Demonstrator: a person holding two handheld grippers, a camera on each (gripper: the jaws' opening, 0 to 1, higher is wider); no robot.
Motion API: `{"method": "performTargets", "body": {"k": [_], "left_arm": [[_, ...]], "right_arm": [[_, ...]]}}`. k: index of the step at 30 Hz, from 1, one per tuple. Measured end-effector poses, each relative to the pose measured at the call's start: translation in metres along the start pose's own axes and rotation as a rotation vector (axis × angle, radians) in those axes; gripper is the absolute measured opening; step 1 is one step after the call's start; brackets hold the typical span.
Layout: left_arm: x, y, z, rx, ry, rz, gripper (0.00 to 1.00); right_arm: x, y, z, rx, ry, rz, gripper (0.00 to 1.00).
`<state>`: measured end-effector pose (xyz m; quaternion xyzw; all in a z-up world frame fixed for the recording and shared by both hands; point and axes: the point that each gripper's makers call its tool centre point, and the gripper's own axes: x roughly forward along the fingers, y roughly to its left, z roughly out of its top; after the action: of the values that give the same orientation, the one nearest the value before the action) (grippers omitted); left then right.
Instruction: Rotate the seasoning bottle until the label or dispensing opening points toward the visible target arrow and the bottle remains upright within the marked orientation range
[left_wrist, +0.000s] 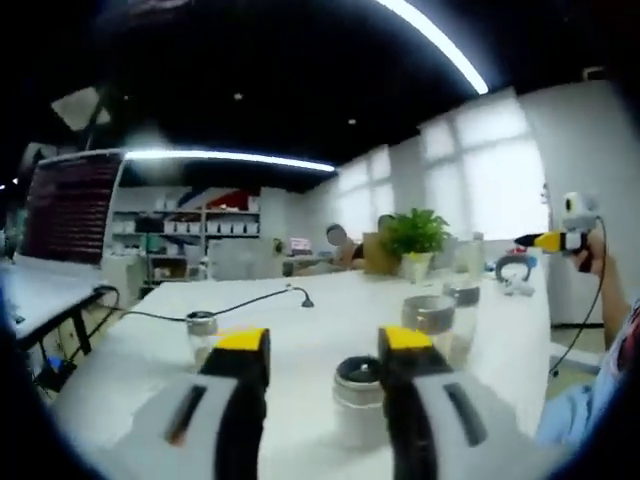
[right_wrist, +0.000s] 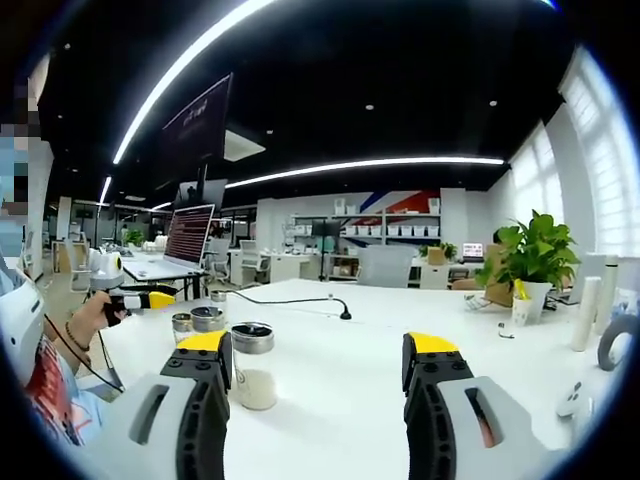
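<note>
Standing bottles (left_wrist: 360, 400), no legible labels, tongs (left_wrist: 325, 352) apart

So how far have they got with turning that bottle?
Nothing looks done yet. Both grippers are open and hold nothing: the left gripper points at a metal-lidded bottle on the table, the right gripper hovers beside another bottle. Gripping and rotating remain; no arrow is visible.

Illumination: bright ceiling strips (right_wrist: 190, 65) against a dark ceiling, plus overexposed windows (left_wrist: 480, 165). The white table (right_wrist: 330, 360) reflects evenly, with faint shadows. The left gripper view is soft and blurred; fisheye bending increases toward edges.
</note>
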<state>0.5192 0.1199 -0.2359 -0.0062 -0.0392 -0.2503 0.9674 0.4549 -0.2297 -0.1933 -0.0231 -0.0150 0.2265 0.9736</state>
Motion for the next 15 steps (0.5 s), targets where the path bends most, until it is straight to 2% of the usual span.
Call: {"method": "performTargets", "body": {"k": [2, 5, 10, 12, 15], "left_arm": [[-0.003, 0.009, 0.003, -0.038, -0.013, 0.02, 0.48], [-0.004, 0.015, 0.006, -0.032, -0.039, 0.034, 0.48], [-0.004, 0.026, 0.002, -0.052, -0.026, 0.065, 0.48], [-0.005, 0.03, 0.002, -0.044, -0.027, 0.081, 0.48], [-0.007, 0.034, 0.001, -0.044, -0.024, 0.088, 0.48]], "right_arm": [[0.001, -0.002, -0.001, 0.004, 0.004, -0.001, 0.71], [0.002, -0.006, -0.004, 0.007, 0.012, -0.006, 0.71], [0.001, -0.006, -0.004, 0.008, 0.017, -0.006, 0.71], [0.001, -0.009, -0.002, 0.012, 0.005, -0.027, 0.71], [0.002, -0.013, -0.008, -0.007, 0.026, -0.039, 0.71]]}}
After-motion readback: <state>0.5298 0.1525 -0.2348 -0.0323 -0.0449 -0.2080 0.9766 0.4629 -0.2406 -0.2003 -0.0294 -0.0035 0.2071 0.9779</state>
